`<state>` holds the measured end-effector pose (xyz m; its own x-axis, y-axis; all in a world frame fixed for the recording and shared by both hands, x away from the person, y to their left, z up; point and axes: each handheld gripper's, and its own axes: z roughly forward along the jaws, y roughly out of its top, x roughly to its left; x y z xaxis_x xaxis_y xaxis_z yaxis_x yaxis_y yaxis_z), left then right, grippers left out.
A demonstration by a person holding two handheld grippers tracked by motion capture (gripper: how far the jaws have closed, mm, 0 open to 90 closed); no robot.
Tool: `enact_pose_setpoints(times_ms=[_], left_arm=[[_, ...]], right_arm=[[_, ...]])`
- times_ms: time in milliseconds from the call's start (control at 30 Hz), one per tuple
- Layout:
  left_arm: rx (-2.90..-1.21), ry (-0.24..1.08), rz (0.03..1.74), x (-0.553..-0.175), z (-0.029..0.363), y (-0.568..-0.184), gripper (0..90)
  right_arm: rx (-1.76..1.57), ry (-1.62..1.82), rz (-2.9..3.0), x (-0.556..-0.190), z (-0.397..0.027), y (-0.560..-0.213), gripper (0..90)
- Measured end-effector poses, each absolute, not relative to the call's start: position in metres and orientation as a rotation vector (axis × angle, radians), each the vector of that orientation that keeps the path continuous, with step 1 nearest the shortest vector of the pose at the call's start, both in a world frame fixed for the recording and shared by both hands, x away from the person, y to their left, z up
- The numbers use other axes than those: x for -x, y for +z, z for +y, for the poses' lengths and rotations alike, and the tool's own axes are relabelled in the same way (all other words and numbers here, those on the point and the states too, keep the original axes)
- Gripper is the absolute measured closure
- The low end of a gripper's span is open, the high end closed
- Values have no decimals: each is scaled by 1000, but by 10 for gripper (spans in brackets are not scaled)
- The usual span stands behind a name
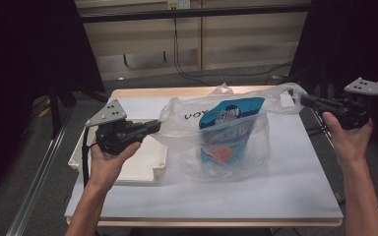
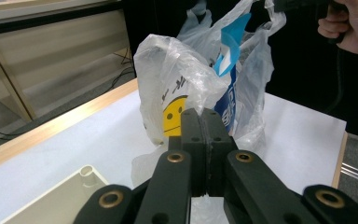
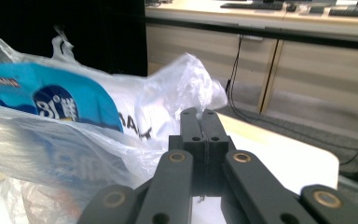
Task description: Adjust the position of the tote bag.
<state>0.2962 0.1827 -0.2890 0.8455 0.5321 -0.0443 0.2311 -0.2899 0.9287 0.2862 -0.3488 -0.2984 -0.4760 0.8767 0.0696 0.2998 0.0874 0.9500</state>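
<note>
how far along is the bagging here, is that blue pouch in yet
Done: the blue pouch already sits inside the clear plastic bag, which stands on the white table. In hand: the left gripper and right gripper, jaws shut, each pinch a side of the bag at its top, stretching it between them. Left: probably lifting or closing the bag. The white tray beside it lies untouched.

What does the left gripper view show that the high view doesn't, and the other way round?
Left gripper view: a yellow smiley face printed on the plastic bag, and the left gripper with its jaws shut on a fold of the bag.

High view: the whole table, both forearms, and the right gripper at the bag's far handle.

Both: the bag, the blue packet inside it, and the white tray.
</note>
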Motion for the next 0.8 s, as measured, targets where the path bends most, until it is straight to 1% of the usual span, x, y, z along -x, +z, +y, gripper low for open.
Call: enact_pose_setpoints(times_ms=[167, 467, 800], left_arm=[[-1895, 330, 588, -298, 182, -298, 900], [-1900, 296, 620, -298, 191, -308, 899], [-1960, 273, 634, -298, 189, -325, 899]], right_arm=[[-1166, 1399, 1844, -287, -347, -312, 900], [-1209, 1442, 1819, -283, -350, -338, 900], [-1243, 1438, 1832, -279, -350, -360, 900]])
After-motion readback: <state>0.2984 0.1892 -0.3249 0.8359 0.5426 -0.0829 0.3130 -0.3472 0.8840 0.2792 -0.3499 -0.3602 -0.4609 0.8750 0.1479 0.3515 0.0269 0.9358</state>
